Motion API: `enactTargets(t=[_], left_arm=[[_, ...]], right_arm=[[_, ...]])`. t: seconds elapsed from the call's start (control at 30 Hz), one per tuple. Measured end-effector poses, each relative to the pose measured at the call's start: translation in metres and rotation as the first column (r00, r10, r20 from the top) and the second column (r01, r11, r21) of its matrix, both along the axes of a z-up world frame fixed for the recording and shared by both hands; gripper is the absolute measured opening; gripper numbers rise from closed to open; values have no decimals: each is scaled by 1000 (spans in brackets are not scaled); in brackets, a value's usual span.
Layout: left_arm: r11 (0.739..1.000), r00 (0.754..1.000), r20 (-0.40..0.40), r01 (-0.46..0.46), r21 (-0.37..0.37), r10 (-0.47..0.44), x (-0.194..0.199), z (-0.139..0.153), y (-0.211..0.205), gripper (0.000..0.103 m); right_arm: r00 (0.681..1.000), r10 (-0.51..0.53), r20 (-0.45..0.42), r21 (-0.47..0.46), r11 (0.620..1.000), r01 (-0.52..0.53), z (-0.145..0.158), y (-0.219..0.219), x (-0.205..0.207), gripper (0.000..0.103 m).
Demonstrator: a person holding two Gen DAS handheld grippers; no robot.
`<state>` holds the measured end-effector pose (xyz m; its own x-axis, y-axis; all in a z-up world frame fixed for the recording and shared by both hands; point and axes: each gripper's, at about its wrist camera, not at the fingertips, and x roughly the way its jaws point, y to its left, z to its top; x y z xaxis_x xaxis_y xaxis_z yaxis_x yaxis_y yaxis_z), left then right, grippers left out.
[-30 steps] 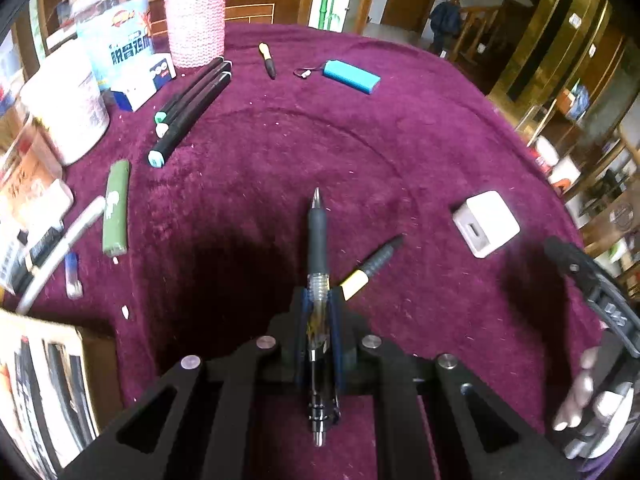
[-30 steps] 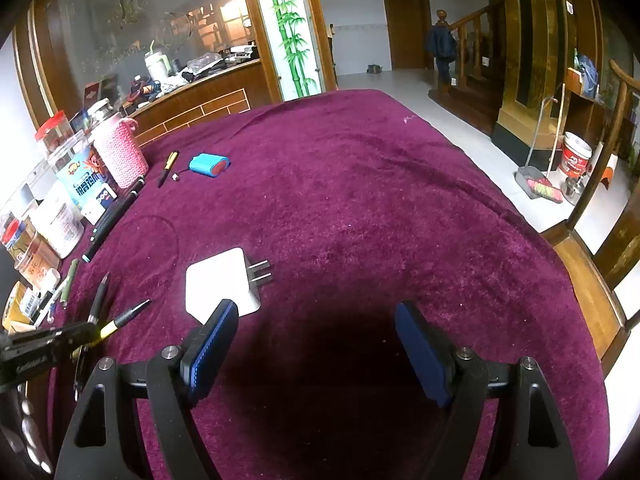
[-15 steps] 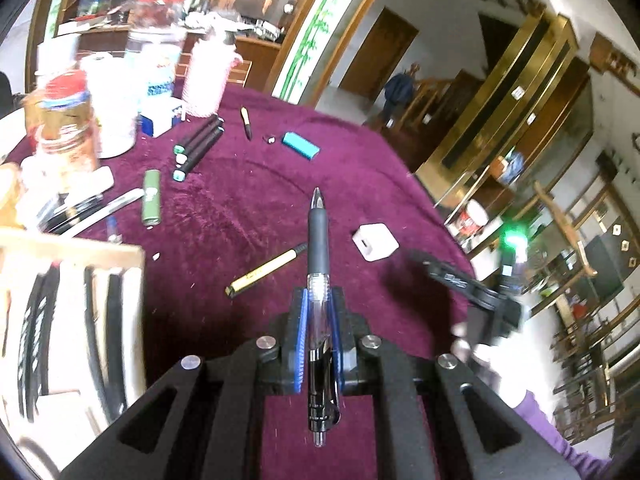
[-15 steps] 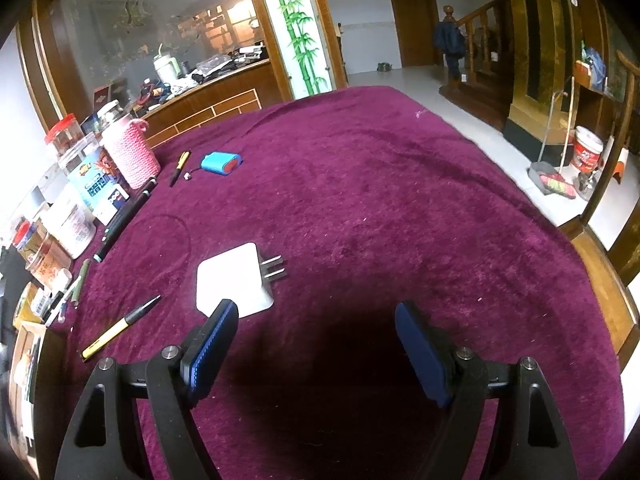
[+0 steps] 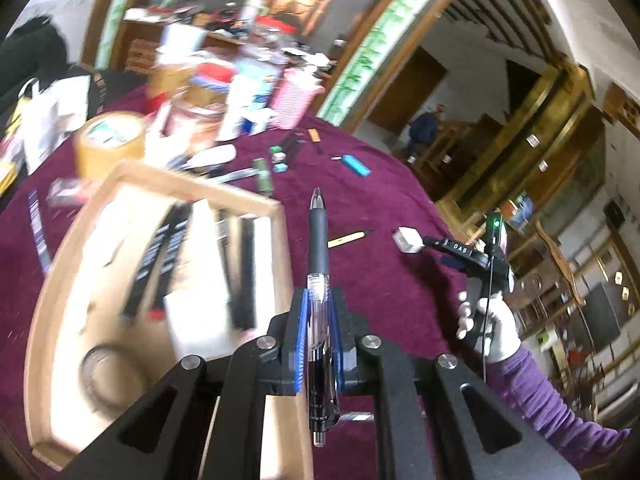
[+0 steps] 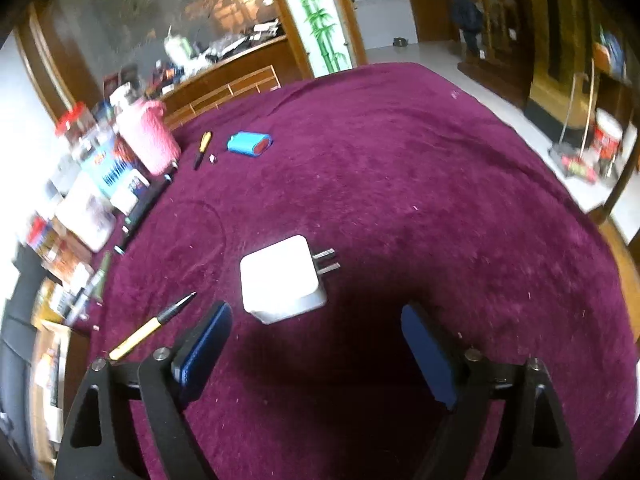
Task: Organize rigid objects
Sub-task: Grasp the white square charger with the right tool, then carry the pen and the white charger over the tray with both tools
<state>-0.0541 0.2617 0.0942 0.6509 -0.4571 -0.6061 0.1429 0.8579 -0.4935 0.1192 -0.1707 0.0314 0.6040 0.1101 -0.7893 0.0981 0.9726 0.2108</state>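
My left gripper (image 5: 319, 332) is shut on a black gel pen (image 5: 318, 248) and holds it in the air beside a wooden tray (image 5: 60, 264) that holds several dark pens. My right gripper (image 6: 316, 344) is open, low over the purple cloth, just short of a white plug charger (image 6: 282, 280). A yellow-and-black pen (image 6: 152, 326) lies left of its left finger. The right gripper also shows in the left wrist view (image 5: 464, 250), close to the charger (image 5: 406, 238).
A blue lighter (image 6: 250, 144) and a small yellow pen (image 6: 202, 150) lie far left on the cloth. Jars, boxes and a pink knit-covered bottle (image 6: 150, 140) crowd the left edge. A tape roll (image 5: 108, 148) stands behind the tray. The table edge drops off at right.
My left gripper has lifted the gel pen off the cloth and swung left and back toward the tray. My right gripper has moved closer to the charger.
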Motion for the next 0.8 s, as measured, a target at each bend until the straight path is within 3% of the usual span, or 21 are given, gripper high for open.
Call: enactTargets(t=[0.27,0.37,0.4,0.53,0.8], left_arm=[[996,991,-98,-89,-10,87,-36,-27,53,11],[995,985,-144,-99,-12,96,-43,-38,63,11],[995,983,-155,-99,-8,97,-45,-40,64,11],[996,980,-182,-89,-11,86,-42,-49,61,11],[995,966,-245,-92,-33,81,-34,-70,58,12]], right_arm=[[994,33,-104,-174,983,-51,-17,26,41,89],[992,31,-119,-163,985,-50,-24,26,43,81],[993,27,-112,-161,986,-45,-23,26,41,70],[992,26,-122,-132,990,-42,-18,23,33,70],[997,59,-58,-46,997,-62,15,29,2,71]])
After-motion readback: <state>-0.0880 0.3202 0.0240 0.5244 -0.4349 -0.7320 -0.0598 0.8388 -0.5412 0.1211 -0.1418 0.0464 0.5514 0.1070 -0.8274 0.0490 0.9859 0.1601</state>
